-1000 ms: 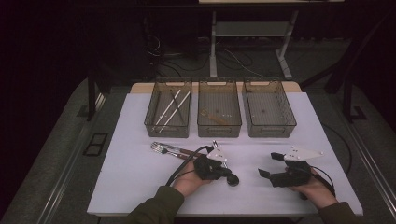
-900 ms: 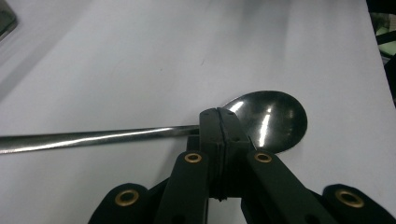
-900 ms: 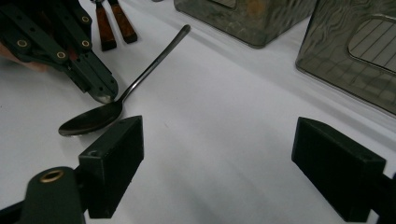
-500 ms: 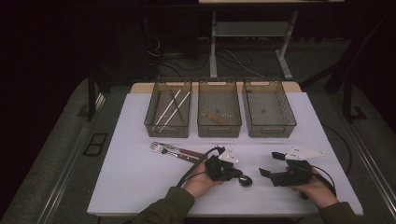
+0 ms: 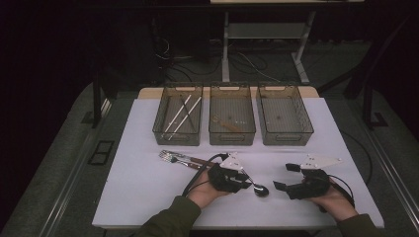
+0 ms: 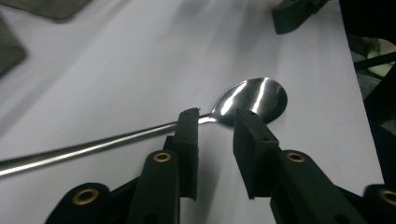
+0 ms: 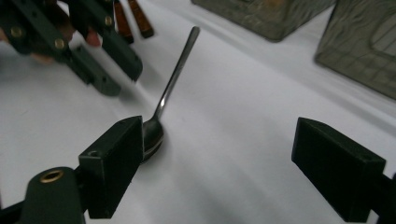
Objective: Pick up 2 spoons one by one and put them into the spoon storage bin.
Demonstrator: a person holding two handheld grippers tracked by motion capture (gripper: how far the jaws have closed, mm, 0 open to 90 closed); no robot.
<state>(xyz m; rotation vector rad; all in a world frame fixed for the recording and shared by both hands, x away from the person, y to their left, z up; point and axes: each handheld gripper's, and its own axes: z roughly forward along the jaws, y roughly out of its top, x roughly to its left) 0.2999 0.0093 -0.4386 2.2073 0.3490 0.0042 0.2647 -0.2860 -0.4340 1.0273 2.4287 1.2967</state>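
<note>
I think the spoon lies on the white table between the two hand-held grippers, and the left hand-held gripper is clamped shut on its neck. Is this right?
Not quite. The spoon does lie on the white table between the two, but the left hand-held gripper is not clamped on it. The left gripper view shows its jaws apart; they have just been opening, and the spoon rests free on the table beyond the tips.

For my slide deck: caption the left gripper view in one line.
Left gripper with jaws just opening above a steel spoon lying on the white table.

Three mesh bins (image 5: 231, 121) and a fork (image 5: 170, 157) on the white table (image 5: 138, 177).
</note>
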